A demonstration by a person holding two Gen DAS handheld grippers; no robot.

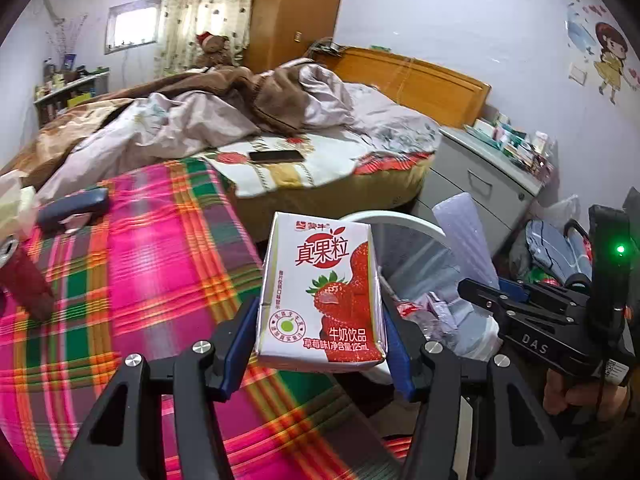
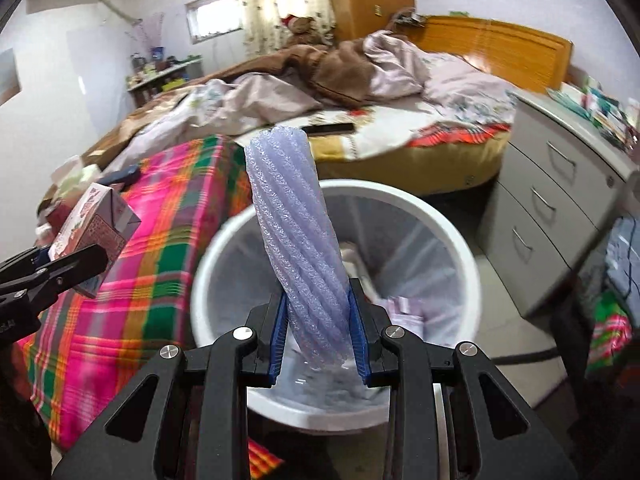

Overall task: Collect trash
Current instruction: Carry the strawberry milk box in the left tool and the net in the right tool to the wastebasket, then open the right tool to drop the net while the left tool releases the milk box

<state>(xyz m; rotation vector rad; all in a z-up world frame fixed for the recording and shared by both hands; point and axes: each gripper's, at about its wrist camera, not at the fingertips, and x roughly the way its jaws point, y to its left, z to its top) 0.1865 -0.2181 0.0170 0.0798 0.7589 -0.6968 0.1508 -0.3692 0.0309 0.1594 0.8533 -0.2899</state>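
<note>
Here — one milk carton, one foam sleeve, one bin.

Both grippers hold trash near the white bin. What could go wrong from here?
1. The milk carton in the left gripper hangs over the plaid blanket, not the trash bin; released now, it probably lands on the bed.
2. The tall foam net in the right gripper might tip over the rim.

bed unmade | wardrobe wooden | window daylit | walls white
</note>
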